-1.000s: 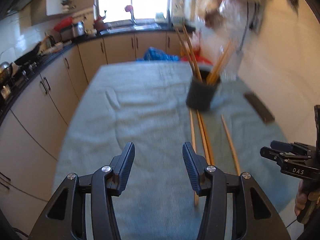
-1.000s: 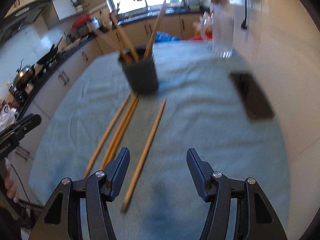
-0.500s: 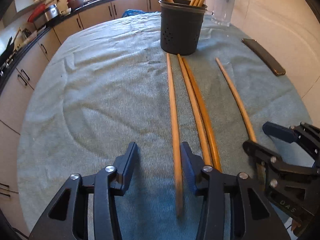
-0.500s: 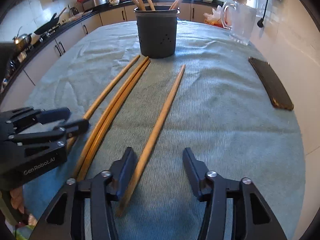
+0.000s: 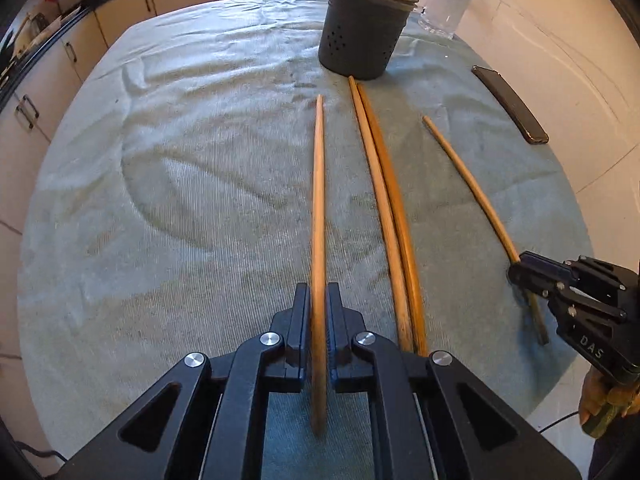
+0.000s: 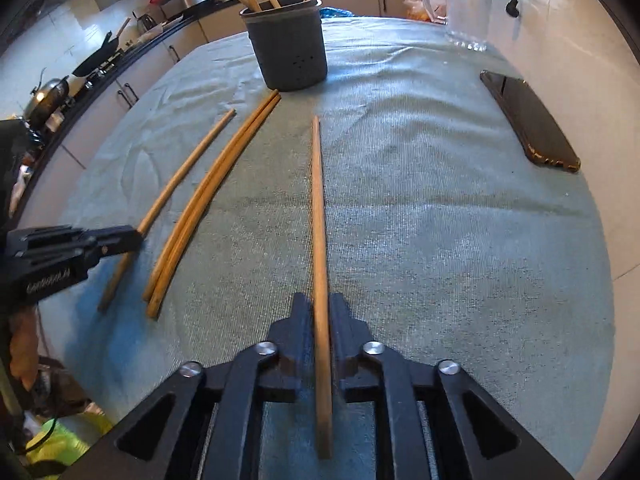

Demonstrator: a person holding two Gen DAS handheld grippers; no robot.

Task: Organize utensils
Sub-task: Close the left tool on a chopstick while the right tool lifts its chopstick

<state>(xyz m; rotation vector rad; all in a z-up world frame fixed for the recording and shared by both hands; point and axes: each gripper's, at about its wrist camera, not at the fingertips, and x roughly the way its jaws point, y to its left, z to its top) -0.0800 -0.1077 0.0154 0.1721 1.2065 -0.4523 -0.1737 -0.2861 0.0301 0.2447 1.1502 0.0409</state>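
Several long wooden chopsticks lie on a grey-green cloth. My left gripper (image 5: 319,300) is shut on the leftmost chopstick (image 5: 318,200) near its close end. My right gripper (image 6: 321,308) is shut on the rightmost chopstick (image 6: 319,216), which shows in the left wrist view (image 5: 468,180) too. A pair of chopsticks (image 5: 384,200) lies side by side between them; it also shows in the right wrist view (image 6: 212,192). A dark perforated utensil holder (image 5: 366,36) with several chopsticks in it stands at the far end of the cloth, also in the right wrist view (image 6: 288,48).
A dark phone (image 6: 528,120) lies at the right of the cloth near the wall. A glass jug (image 6: 466,4) stands at the far right. Kitchen cabinets (image 5: 120,12) and a counter run along the left and the back. The cloth's near edge is close under both grippers.
Both grippers came down to the cloth and went from open to shut, each on a chopstick's near end.
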